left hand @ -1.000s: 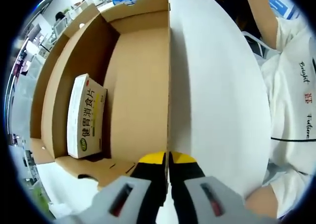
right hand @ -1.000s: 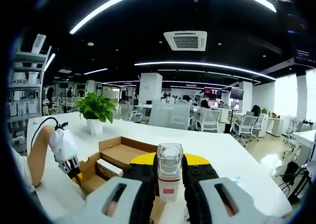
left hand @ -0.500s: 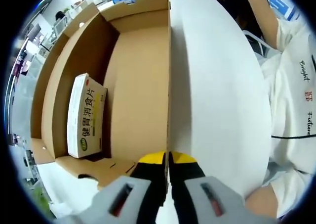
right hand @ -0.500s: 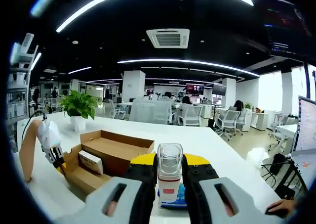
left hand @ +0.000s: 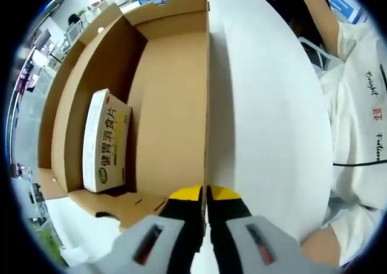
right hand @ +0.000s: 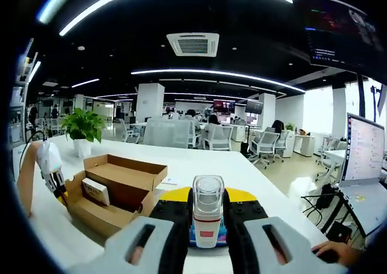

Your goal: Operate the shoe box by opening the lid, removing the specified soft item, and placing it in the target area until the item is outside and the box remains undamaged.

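Note:
The open cardboard shoe box (left hand: 169,104) lies on the white table (left hand: 266,117). My left gripper (left hand: 206,192) is shut on the thin edge of its raised lid. Inside, against the left wall, a white carton with green and yellow print (left hand: 107,142) stands on its side. In the right gripper view, my right gripper (right hand: 207,204) is shut on a small white bottle (right hand: 207,216) with a clear cap and red label, held up above the table. The box (right hand: 124,186), the carton (right hand: 95,191) and the left gripper (right hand: 59,189) show at the left.
A person in a white shirt (left hand: 357,123) sits along the table's right side. A blue packet (right hand: 222,233) lies on the table behind the bottle. A potted plant (right hand: 81,129) stands at the far left. Office desks and chairs lie beyond.
The right gripper's camera has swung right with the bottle still held, so the box sits further left in its view. The left gripper and the lid have not moved.

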{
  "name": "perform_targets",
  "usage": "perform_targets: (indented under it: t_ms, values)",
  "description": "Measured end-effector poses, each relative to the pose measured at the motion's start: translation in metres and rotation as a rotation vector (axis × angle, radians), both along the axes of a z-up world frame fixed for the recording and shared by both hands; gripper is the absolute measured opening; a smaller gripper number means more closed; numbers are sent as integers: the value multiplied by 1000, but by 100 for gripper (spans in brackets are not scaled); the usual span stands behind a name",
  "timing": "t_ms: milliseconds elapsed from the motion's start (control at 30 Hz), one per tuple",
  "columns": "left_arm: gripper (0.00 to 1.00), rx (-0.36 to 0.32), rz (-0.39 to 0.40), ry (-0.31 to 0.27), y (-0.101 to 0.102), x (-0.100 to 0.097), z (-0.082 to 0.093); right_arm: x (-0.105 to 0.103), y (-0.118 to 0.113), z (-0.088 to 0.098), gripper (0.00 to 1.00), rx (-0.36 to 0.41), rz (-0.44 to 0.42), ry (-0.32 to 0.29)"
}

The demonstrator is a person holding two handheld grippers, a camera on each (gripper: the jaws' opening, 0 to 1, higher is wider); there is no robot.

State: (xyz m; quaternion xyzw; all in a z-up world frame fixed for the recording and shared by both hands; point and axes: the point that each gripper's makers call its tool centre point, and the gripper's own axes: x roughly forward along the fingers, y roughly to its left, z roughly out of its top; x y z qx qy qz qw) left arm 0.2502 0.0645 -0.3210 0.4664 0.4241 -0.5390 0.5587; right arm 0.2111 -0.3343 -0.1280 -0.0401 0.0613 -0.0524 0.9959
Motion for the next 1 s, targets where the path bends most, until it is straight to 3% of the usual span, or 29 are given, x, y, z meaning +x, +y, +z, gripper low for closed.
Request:
perform_targets:
  t_ms: [300,600,700,867,1000]
  values:
    - [2,-1,-1,1,0,0,0,-6,-1,-2,19,-4,-18,-1]
    - [2,-3,-3,0,1,-1,0,-5,-19,-5,19,-41,-46,22]
    - [2,-4,-4,-1,1,-1,0,-12,-32,-10,19,-46,-89,17]
    - [2,-5,-5,0,1,-1,0,-18,-48,-33,19,17,-141,9]
    - [2,-11,-6,3,1,-1,1,-20,-59,-35,19,-23,-177,-1]
